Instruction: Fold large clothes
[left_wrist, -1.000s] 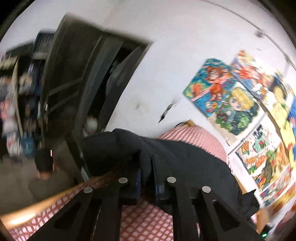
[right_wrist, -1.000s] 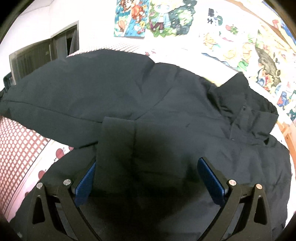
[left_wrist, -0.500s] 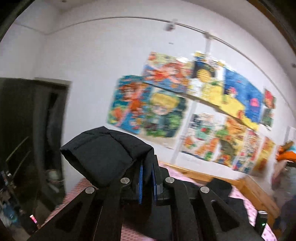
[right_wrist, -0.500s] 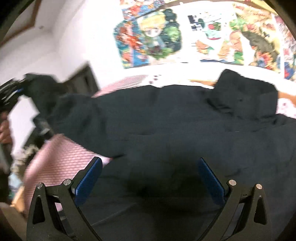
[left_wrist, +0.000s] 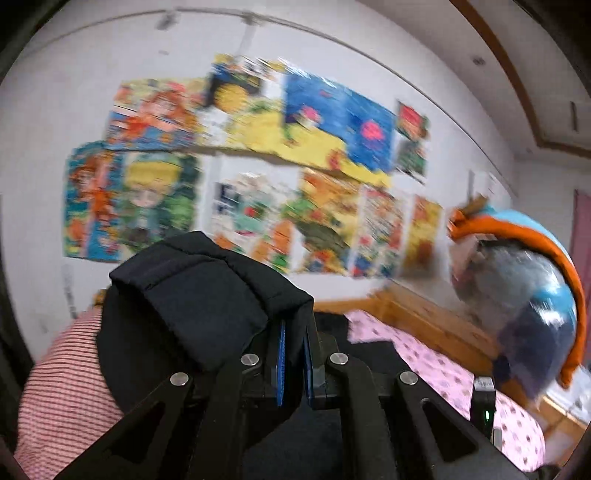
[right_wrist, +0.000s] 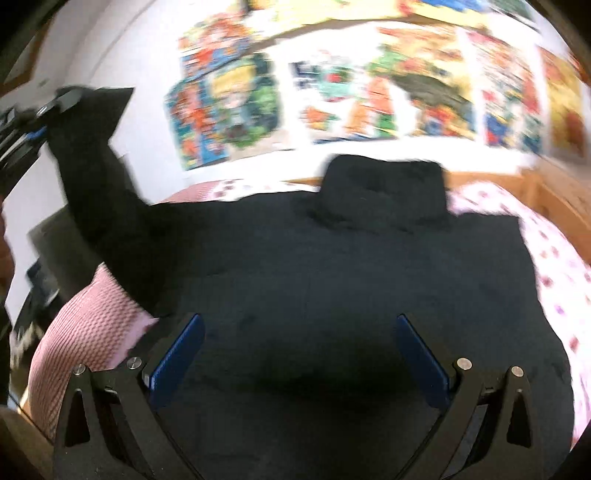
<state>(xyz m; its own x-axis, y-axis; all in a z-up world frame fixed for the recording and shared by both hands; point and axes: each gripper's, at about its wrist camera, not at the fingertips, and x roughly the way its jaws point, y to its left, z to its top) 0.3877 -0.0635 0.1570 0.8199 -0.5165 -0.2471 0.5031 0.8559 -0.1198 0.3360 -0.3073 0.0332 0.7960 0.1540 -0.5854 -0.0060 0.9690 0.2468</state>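
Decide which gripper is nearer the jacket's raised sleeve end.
Left. The left gripper is clamped on the sleeve end; the right gripper hangs open over the jacket body.

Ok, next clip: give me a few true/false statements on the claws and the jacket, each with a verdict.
1. The left claw is shut on the sleeve of the black jacket. True.
2. The right claw is pinching the collar. False: it is open, above the jacket's body.
3. The sleeve is lifted off the bed. True.
4. The wall behind is bare. False: colourful posters cover it.
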